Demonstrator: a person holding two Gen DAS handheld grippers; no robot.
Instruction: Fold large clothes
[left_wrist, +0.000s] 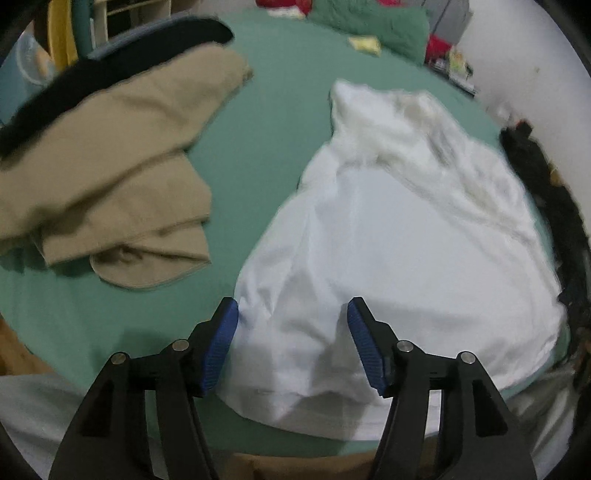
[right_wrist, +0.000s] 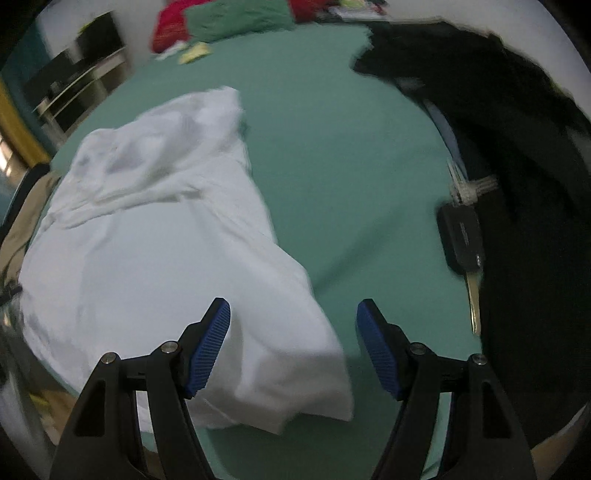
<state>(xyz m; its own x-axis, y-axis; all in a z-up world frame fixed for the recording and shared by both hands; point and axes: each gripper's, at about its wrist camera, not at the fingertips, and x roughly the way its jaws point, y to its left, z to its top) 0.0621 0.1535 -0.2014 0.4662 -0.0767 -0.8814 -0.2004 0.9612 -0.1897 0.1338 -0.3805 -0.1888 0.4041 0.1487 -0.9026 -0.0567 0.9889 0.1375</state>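
Both grippers are wide open, nothing pinched: left gripper hangs over the near hem of the white shirt, right gripper over its near right corner. The shirt lies rumpled on the green sheet. Looks like between folds, so next up is regrabbing corners.

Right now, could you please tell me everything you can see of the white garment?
The white garment is thin, soft-looking cloth, lying rumpled on the green sheet, bunched and creased at its far end, smoother near the grippers. Its near edge droops over the bed edge. The left gripper and right gripper stand open over it, gripping nothing. Tan clothes lie apart from it.
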